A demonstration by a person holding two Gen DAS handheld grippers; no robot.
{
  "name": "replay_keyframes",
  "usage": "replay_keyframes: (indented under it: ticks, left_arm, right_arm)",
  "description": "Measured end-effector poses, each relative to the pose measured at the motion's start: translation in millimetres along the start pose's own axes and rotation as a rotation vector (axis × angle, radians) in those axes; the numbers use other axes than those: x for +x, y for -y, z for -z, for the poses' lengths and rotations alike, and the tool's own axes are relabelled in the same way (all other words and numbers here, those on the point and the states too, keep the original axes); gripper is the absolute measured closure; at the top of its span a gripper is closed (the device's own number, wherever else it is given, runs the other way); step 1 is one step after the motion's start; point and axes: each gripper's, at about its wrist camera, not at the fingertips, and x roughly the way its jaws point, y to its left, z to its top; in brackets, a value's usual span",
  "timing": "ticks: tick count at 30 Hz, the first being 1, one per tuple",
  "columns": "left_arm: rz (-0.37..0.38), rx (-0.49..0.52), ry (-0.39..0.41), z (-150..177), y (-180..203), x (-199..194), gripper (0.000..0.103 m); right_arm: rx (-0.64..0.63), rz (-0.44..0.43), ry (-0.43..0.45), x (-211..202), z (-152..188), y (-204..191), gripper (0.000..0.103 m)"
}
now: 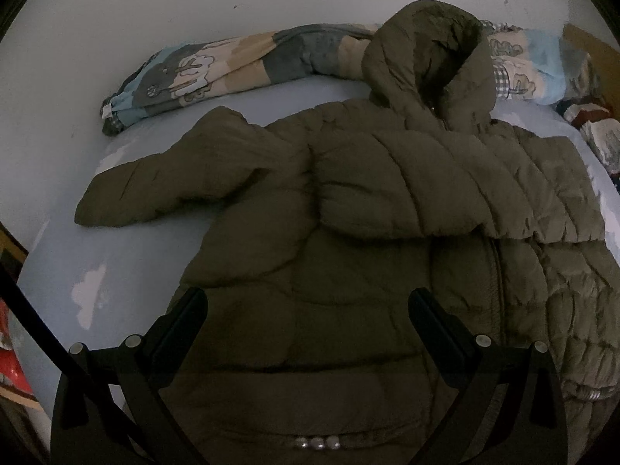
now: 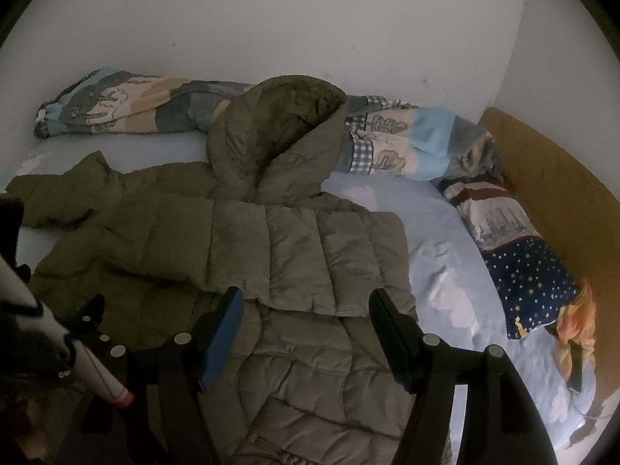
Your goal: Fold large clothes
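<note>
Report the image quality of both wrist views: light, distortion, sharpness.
Left wrist view: dim and underexposed, the olive jacket nearly merging with the open left gripper; strong fisheye curve bends the bed sheet, with black corners. Right wrist view: somewhat brighter, quilting seams clearer around the open right gripper, soft grain throughout, pale patches on the sheet, no hard shadows.

The puffer jacket runs off the near edge in both views — its hem hidden behind gripper frames. Its hood covers the middle of the rolled duvet.
</note>
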Motion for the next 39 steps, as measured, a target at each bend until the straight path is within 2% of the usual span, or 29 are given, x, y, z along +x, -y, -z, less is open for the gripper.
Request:
replay_keyframes:
  ticks: [10,18,25,39]
  left_arm:
    - [-0.012,0.011,0.02,0.7,4.3,-4.3,0.0]
    - [-0.05,0.017,0.064,-0.8,10.4,-10.9,0.0]
    - [-0.064,-0.005,0.114,-4.1,-0.8,-21.2,0.0]
    - [-0.073,-0.008,0.123,-5.8,-24.9,-22.0,0.0]
  right_arm:
    - [0.001,0.005,0.002,-1.6,2.0,3.5,0.032]
    - [0.022,0.005,0.012,-7.7,2.2,12.4,0.031]
    - [0.035,0.002,-0.003,-2.1,2.1,15.5,0.031]
    - [0.026,-0.019,-0.028,15.0,-3.6,-9.4,0.031]
